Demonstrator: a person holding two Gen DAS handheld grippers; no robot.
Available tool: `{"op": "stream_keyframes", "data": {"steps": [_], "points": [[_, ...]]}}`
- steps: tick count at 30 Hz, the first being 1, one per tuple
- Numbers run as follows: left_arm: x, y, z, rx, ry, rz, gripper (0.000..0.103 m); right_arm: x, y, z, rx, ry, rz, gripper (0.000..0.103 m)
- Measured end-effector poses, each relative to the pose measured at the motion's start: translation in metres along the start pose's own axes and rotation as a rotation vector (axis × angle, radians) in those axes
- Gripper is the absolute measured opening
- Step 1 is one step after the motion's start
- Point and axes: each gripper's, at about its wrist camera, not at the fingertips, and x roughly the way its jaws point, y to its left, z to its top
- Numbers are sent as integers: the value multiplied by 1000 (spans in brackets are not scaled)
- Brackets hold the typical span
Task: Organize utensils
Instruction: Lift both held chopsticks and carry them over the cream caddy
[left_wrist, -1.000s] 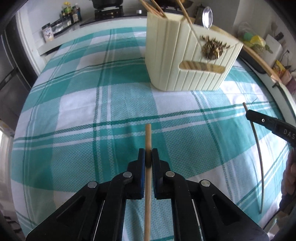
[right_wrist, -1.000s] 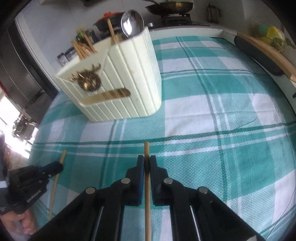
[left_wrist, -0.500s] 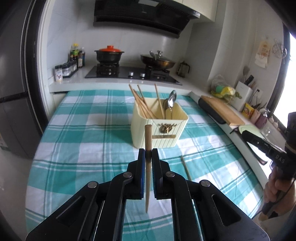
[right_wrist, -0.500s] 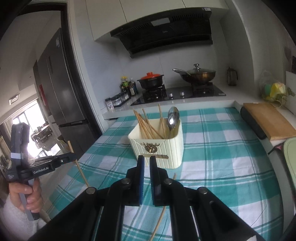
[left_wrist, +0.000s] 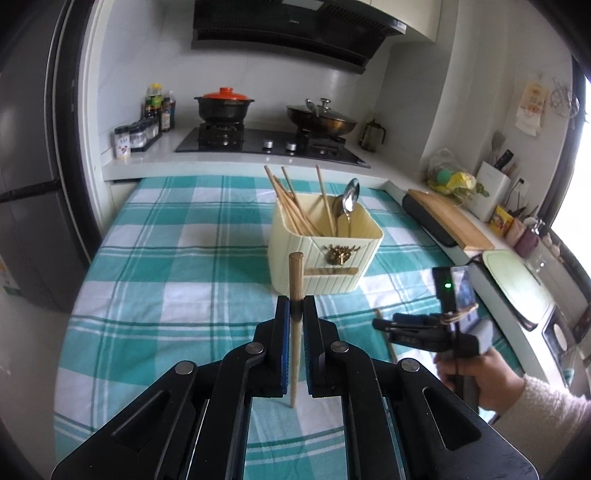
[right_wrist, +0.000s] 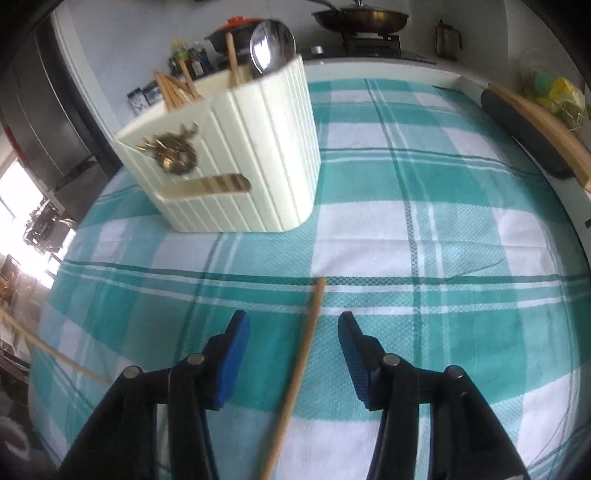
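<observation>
The right gripper (right_wrist: 293, 354), jaws opening astride 1 chopstick (right_wrist: 295, 373) lying on the tablecloth (right_wrist: 443, 240) before the holder (right_wrist: 236, 162), is best centred and lowered before being closed, while the left gripper (left_wrist: 296, 306) is clamped on another chopstick (left_wrist: 295, 295).

Both wrist views face the utensil holder (left_wrist: 325, 254).

I'm looking into a kitchen: a table under a teal checked cloth (left_wrist: 177, 258), a hob (left_wrist: 266, 142) at twelve o'clock below a dark range hood (left_wrist: 288, 26). A grey fridge (left_wrist: 26, 166) stands at nine o'clock, and daylight enters from a window (left_wrist: 580, 199) at three o'clock.
</observation>
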Motion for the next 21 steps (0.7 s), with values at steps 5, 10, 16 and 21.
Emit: {"op": "stream_keyframes", "data": {"steps": [5, 10, 16, 21], "points": [[-1, 2, 0, -3, 1, 3, 5, -9, 8, 2, -33, -50, -40, 6], [-11, 3, 0, 3, -10, -9, 5, -102, 5, -12, -13, -237, 96, 6], [-26, -3, 6, 8, -41, -41, 5, -206, 15, -31, -70, -431, 164, 6], [-34, -9, 15, 5, -63, -65, 5, -240, 22, -28, -96, -568, 155, 6]]}}
